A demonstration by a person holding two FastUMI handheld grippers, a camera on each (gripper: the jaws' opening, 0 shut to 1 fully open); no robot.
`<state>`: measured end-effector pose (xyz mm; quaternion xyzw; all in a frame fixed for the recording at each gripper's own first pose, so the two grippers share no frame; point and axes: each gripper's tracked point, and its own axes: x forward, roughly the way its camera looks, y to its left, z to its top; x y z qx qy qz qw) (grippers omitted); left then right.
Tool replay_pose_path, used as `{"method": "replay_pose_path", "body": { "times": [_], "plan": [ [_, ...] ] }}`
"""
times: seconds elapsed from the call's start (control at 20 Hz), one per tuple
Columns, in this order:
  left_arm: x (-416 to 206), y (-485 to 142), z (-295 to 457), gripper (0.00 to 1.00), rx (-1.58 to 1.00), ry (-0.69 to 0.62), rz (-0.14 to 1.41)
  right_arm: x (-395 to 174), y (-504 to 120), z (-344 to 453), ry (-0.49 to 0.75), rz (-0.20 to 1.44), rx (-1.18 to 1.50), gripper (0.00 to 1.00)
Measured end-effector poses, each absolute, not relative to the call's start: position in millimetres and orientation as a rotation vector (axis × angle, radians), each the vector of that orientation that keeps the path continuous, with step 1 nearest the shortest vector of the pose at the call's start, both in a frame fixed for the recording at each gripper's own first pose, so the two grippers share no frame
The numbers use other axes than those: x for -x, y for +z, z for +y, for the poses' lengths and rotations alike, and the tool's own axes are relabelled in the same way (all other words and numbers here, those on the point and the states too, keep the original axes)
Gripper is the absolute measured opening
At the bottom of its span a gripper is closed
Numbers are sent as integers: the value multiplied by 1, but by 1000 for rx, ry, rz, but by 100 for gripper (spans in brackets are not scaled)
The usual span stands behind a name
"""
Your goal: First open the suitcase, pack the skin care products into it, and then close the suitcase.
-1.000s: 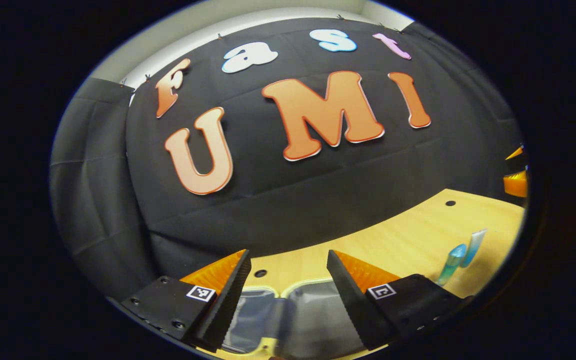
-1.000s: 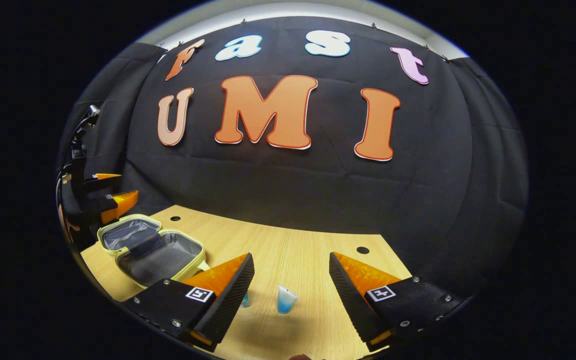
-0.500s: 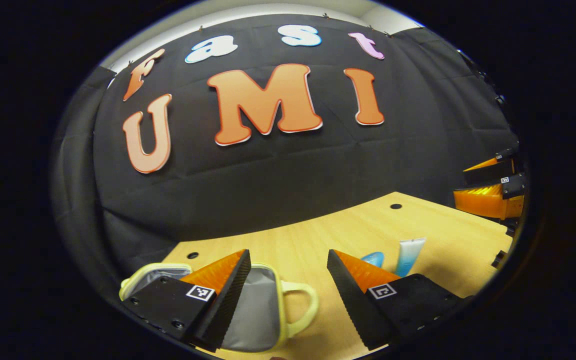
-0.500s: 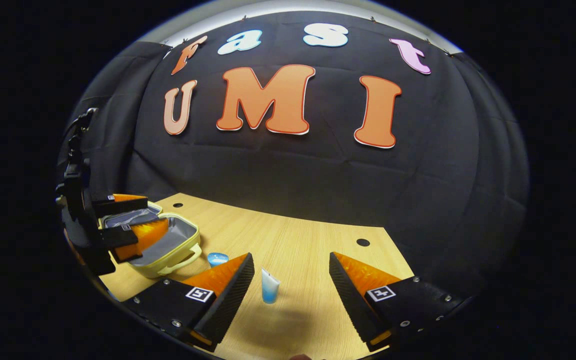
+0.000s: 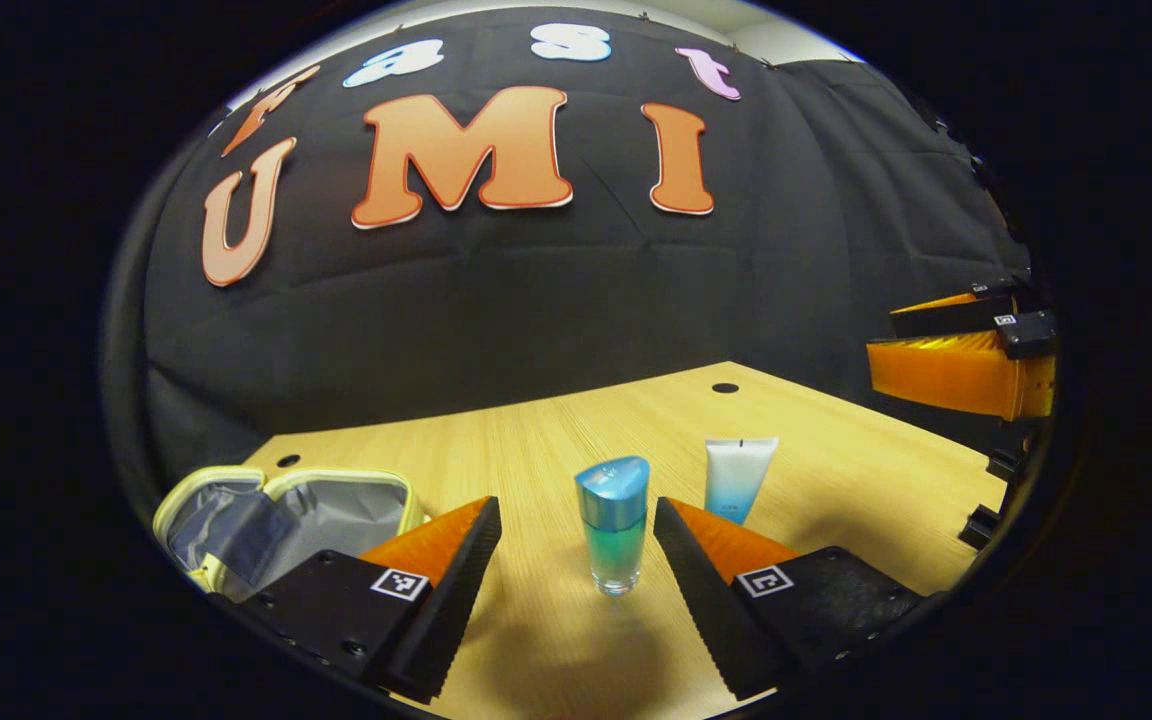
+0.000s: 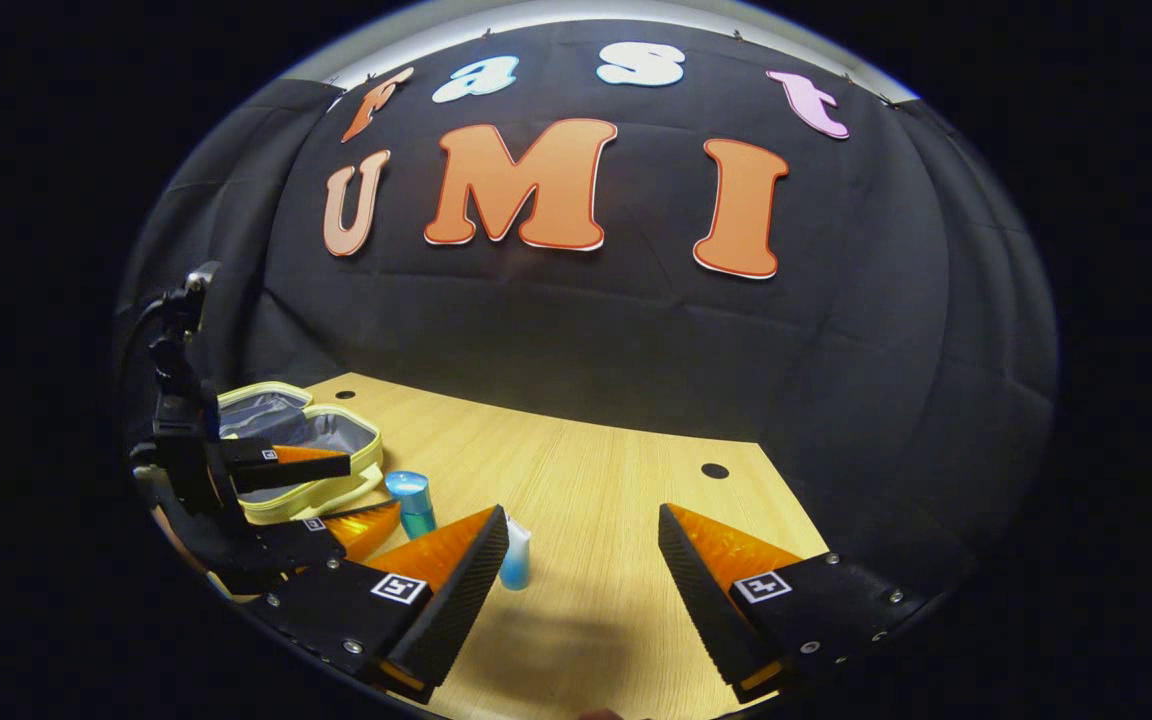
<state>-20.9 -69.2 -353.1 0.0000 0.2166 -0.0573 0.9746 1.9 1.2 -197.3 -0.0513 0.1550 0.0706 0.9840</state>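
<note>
Two upright products, bottle (image 5: 614, 535) and tube (image 5: 738, 477), beside open suitcase (image 5: 286, 520).

On the table (image 5: 556, 440): bottle (image 5: 614, 535) upright, just ahead of the left gripper (image 5: 576, 540) and between its spread fingers, touching neither. Tube (image 5: 737, 478) behind and right of the bottle, near but apart, standing on its cap (partly hidden by the right-hand finger in the left gripper view). Case (image 5: 286, 515) lying open at far left, both halves flat, well apart from the bottle. Right gripper (image 5: 956, 350) off at the right edge, above the table. From the right gripper view: tube (image 6: 516, 555) just beside the left-hand finger, bottle (image 6: 414, 503) left of it, case (image 6: 321, 440) farther left and behind, left gripper (image 6: 336, 490) in front of the case.
</note>
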Motion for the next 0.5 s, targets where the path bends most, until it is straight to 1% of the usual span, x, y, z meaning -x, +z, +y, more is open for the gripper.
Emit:
{"method": "replay_pose_path", "body": {
  "times": [0.3,0.35,0.4,0.5],
  "plan": [
    [6,-408,-88,96,27,-167,516,-11,-213,4,140,308,122,96],
    [2,-415,-89,95,29,-170,523,-14,-215,5,140,307,119,96],
    [-1,-419,-90,90,31,-175,528,-15,-218,6,142,309,116,96],
    [-3,-425,-91,88,43,-182,530,-18,-224,10,146,311,114,96]
  ]
}}
